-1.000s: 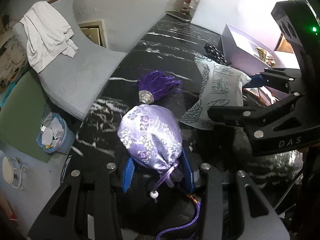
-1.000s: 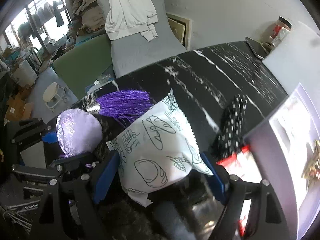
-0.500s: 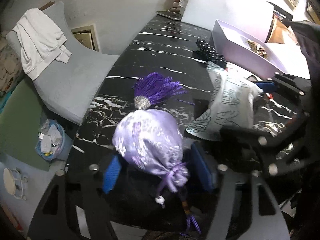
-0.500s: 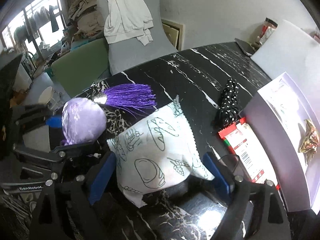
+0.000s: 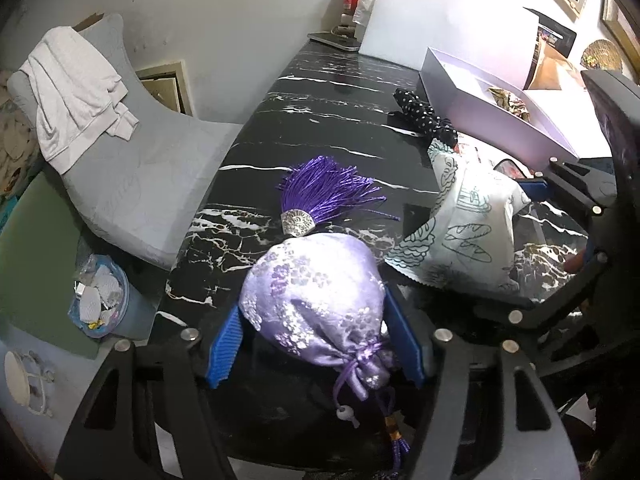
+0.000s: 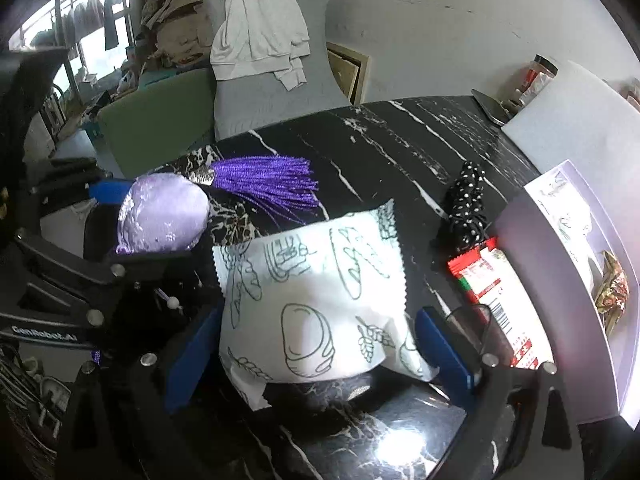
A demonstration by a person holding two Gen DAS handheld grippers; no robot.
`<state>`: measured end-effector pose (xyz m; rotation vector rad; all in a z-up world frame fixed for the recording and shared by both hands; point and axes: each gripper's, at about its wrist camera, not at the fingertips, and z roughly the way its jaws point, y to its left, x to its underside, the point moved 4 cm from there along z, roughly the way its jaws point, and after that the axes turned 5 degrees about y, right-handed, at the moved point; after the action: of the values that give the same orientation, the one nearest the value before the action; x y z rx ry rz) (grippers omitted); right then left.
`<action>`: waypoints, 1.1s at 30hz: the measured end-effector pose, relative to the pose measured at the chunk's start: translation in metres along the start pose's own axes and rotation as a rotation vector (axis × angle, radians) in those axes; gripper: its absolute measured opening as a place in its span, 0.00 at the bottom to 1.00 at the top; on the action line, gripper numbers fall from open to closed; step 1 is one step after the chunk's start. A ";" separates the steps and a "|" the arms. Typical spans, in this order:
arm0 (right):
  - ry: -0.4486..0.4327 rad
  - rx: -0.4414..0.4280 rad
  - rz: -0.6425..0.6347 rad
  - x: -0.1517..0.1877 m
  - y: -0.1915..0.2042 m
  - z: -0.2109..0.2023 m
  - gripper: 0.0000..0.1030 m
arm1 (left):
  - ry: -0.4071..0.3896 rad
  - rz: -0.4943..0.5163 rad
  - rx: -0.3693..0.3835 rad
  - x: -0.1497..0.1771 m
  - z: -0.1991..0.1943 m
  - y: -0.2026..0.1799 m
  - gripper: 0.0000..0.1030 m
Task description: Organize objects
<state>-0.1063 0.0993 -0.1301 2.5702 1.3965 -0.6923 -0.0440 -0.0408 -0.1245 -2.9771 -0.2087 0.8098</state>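
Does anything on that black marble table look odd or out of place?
Nothing looks spilled or broken. The lavender pouch and the white bread-print packet simply sit between blue fingers, and a red snack wrapper lies loose beside the open white box.

Both tongs, left (image 5: 316, 346) & right (image 6: 316, 344), look alike: matte black angular frames w/ cut-out slots, round silver screws at the joints, ribbed bright-blue finger pads (image 5: 225, 350), white "GenRobot.AI" lettering on the left unit's side as seen from the right cam.
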 end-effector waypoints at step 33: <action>-0.104 -0.006 0.204 0.013 -0.027 -0.062 0.64 | -0.082 0.092 -0.013 -0.032 -0.062 -0.036 0.47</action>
<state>-0.1025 0.1448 -0.0780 2.5823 1.0845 -0.7734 -0.0444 -0.0103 -0.0523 -2.9874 -0.0813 0.9443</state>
